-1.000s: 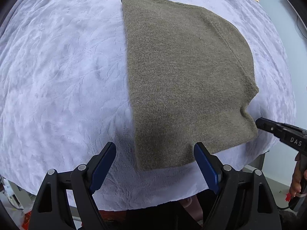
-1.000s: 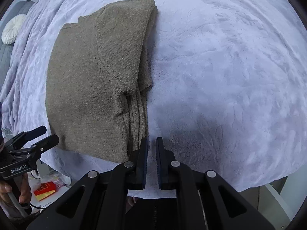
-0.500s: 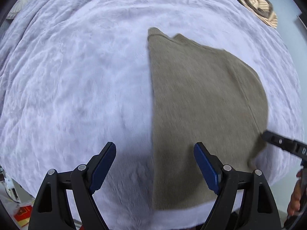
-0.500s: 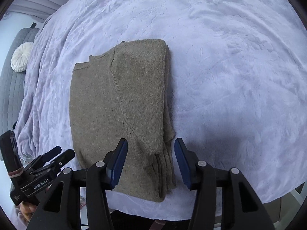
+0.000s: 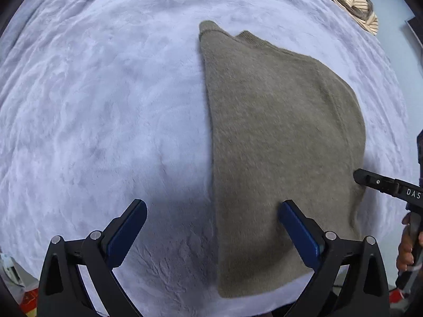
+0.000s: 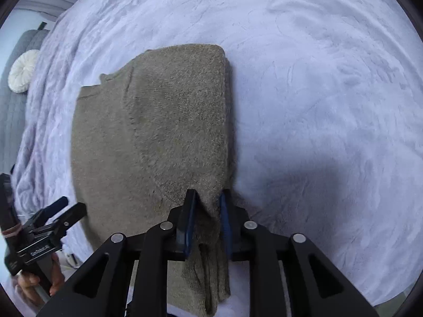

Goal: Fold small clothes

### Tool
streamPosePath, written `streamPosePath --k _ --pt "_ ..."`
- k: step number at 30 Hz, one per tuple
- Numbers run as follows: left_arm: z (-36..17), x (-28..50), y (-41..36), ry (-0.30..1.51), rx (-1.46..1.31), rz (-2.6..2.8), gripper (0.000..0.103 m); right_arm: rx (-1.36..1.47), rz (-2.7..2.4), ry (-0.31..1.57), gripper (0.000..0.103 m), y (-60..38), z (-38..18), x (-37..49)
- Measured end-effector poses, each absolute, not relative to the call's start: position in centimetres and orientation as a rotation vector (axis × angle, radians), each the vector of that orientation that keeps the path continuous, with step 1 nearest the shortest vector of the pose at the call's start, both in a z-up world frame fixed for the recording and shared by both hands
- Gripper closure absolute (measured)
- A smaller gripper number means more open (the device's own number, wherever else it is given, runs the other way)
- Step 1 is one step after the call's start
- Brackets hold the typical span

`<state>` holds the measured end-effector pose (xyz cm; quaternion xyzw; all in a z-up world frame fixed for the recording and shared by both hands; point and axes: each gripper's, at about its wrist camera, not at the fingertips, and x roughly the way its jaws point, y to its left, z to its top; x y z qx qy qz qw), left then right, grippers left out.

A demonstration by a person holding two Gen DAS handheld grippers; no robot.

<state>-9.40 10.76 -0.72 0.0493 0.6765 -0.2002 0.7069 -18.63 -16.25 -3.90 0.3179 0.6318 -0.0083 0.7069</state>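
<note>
Sweater (image 6: 148,142) half-folded on blanket (image 5: 105,105); right gripper (image 6: 207,211) closing, pinching its edge; left gripper (image 5: 211,222) spread wide — next, probably pinch and fold over.

We cannot see the near hem of the sweater (image 5: 277,145) in the left wrist view, where the frame's lower rim and the left gripper's (image 5: 212,227) own body cut it off. In the right wrist view, the right gripper (image 6: 207,219) covers the folded edge between its fingers, so we cannot tell how many layers sit there. The hand (image 6: 39,282) behind the other gripper is mostly cropped by the frame's rim. The striped cloth (image 5: 351,2) at the far corner runs out of the picture, and we cannot tell what garment it is.
</note>
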Motion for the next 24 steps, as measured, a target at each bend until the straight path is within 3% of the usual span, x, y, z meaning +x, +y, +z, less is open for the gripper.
streamPosePath --k 2,5,7,8,9,11,16,24 --pt "-1.6 -10.5 11.4 1.562 0.090 -0.502 0.002 0.755 0.035 1.409 0.053 -16.5 -3.5 -20.4" --pt "-3.4 -11.8 11.4 1.637 0.073 -0.540 0.004 0.829 0.105 1.436 0.053 -15.6 -4.1 -22.8" --pt "-4.2 -12.2 11.3 1.669 0.035 -0.560 0.034 0.845 0.128 1.474 0.054 -14.6 -5.2 -23.5" --pt "-4.3 -12.5 11.1 1.678 0.008 -0.567 0.044 0.841 0.128 1.491 0.064 -14.2 -5.8 -23.7" --pt "-4.2 -12.5 10.9 1.685 -0.013 -0.584 0.059 0.818 0.112 1.509 0.076 -13.6 -6.0 -23.9" --pt "-3.2 -13.0 10.2 1.647 0.042 -0.588 0.060 0.764 0.081 1.515 0.085 -13.0 -5.5 -23.8" --pt "-3.3 -14.6 9.4 1.616 0.114 -0.601 0.059 0.552 0.059 1.537 0.087 -12.2 -4.4 -24.4" --pt "-2.4 -14.9 11.1 1.599 0.113 -0.538 0.059 0.631 0.041 1.525 0.087 -13.4 -5.7 -26.0"
